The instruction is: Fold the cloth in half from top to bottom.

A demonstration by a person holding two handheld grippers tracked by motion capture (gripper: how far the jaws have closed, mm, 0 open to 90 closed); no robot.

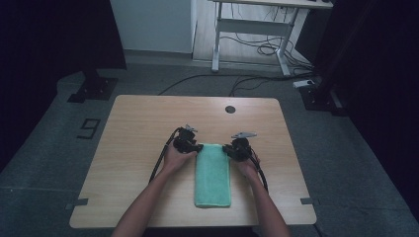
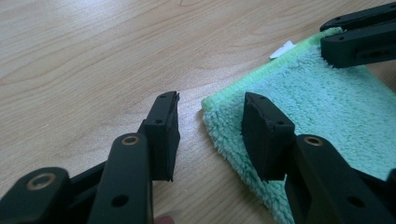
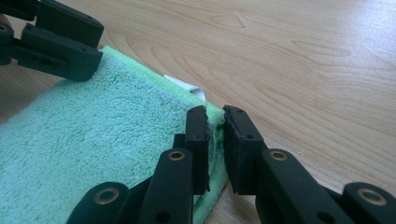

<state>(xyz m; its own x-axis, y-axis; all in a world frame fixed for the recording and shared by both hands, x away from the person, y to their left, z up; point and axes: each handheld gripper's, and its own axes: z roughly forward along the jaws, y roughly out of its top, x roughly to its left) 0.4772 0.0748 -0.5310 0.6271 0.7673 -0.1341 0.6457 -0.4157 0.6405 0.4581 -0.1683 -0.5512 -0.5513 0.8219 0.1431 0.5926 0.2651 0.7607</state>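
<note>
**Towel corners met by two grippers**

Towel [image 1: 212, 175], green and folded into a long strip, is laid lengthwise on the wooden table [image 1: 138, 128], with bare tabletop left on every side of it. At the towel's far right corner, the hem is pinched between the nearly closed jaws of the right gripper [image 3: 215, 122]. At the far left corner, the left gripper [image 2: 211, 108] is held with its jaws apart, straddling the corner without pressing it. A white label [image 3: 187, 87] is seen sticking out from the towel's far edge.
</note>
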